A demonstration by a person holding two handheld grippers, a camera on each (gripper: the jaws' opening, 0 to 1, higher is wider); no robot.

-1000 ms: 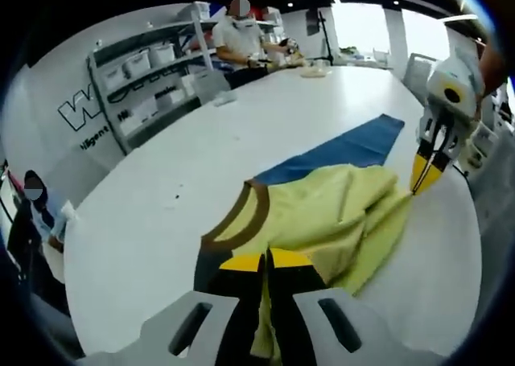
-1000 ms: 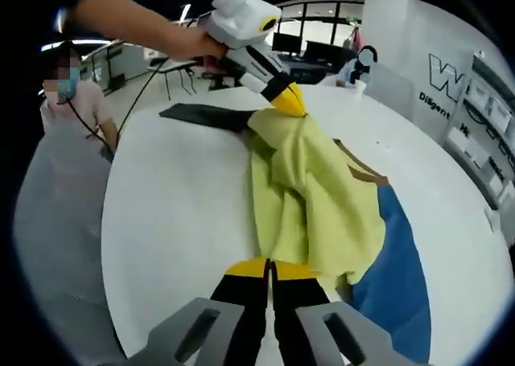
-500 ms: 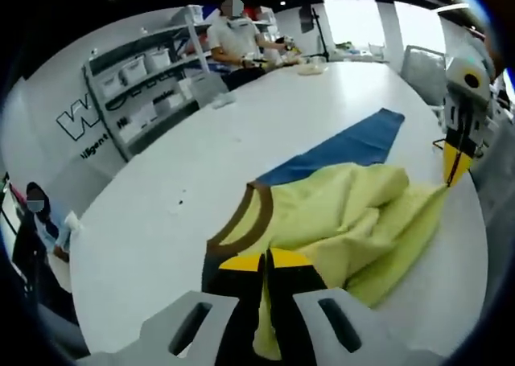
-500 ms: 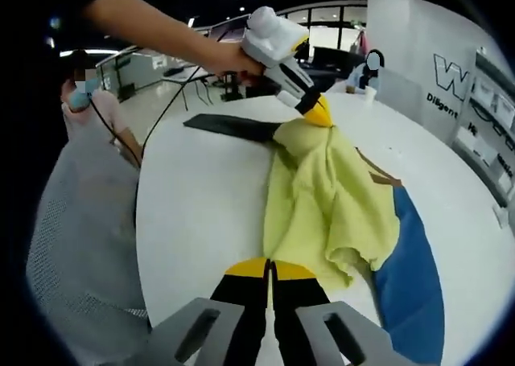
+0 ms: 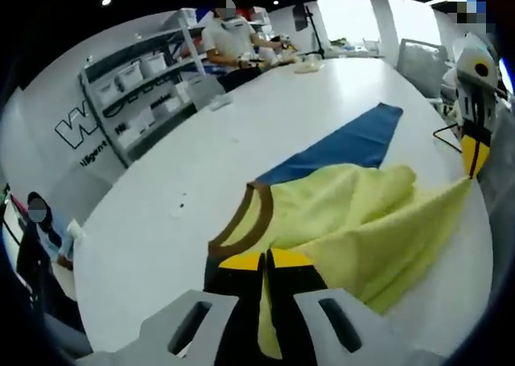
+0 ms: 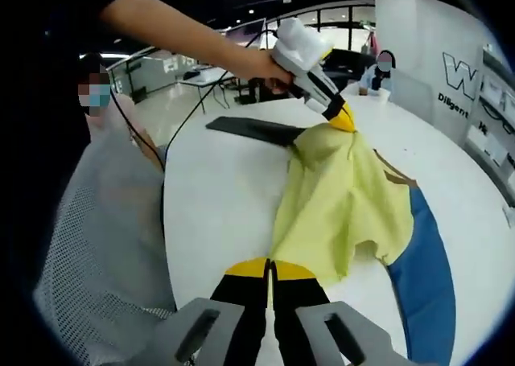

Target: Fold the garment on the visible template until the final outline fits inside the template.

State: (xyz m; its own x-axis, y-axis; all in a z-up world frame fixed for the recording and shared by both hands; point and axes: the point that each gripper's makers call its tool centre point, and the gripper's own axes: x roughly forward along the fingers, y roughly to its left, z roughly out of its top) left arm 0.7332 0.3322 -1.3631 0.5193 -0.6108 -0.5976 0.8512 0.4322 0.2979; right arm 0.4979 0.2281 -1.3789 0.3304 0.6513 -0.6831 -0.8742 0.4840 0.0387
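A yellow garment with a brown collar hangs stretched between both grippers over the white table. My left gripper is shut on one end of it. The right gripper pinches the far corner at the table's right edge. In the right gripper view, my right gripper is shut on the garment, and the left gripper, held by a hand, grips the opposite end. The blue template lies flat beyond and partly under the cloth, also seen as the blue template at the right.
A dark strip lies on the table behind the garment. Shelves with bins stand along the wall. A person sits at the table's far end. A body in grey mesh clothing is close at the table's left edge.
The two grippers have drawn further apart, pulling the bunched garment out into a flatter, wider spread. The right gripper has moved towards the table's edge.
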